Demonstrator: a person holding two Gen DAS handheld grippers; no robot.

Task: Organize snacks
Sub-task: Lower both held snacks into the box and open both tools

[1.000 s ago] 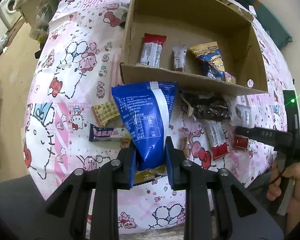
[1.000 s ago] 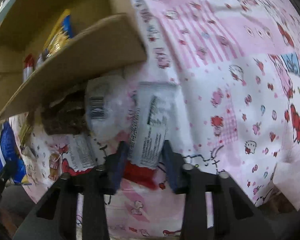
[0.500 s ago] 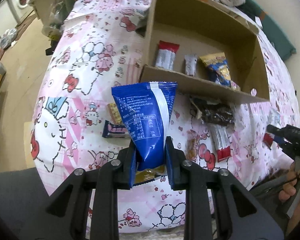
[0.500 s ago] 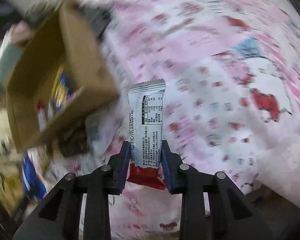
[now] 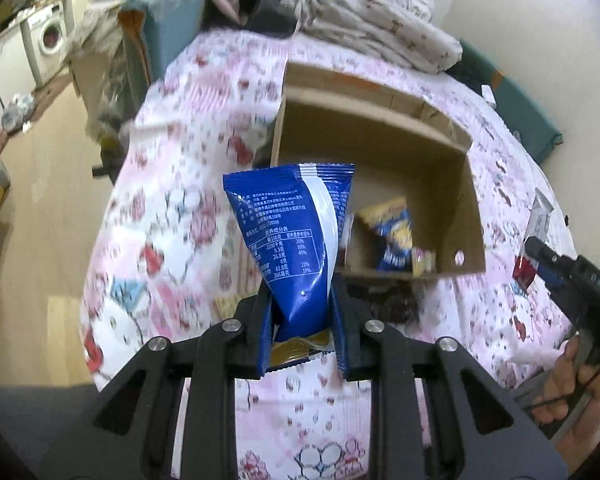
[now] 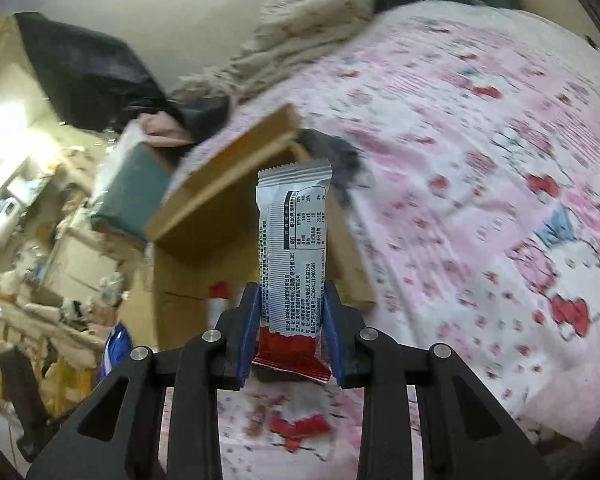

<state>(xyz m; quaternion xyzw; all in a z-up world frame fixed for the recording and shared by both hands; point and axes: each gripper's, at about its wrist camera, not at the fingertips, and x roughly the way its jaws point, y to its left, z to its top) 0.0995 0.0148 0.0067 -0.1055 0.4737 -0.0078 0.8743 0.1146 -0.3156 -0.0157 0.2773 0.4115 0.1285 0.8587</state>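
Observation:
My left gripper (image 5: 302, 300) is shut on a blue snack bag (image 5: 296, 236) and holds it up in front of the open cardboard box (image 5: 380, 136). Inside the box lie a yellow-and-blue packet (image 5: 392, 236) and a small yellow packet (image 5: 422, 260). My right gripper (image 6: 290, 324) is shut on a silver-and-red snack bar (image 6: 294, 256), lifted above the bed; it also shows at the right of the left wrist view (image 5: 534, 240). The box (image 6: 220, 208) is behind the bar in the right wrist view.
The box sits on a bed with a pink Hello Kitty sheet (image 5: 172, 216). A dark snack pack (image 5: 392, 300) lies in front of the box. Piled bedding (image 5: 372, 28) is at the far end. The floor and a washing machine (image 5: 52, 40) are to the left.
Both grippers have risen and tilted up from the bed. The right gripper lifted the silver-and-red bar off the sheet. The left still holds the blue bag, now in front of the box opening.

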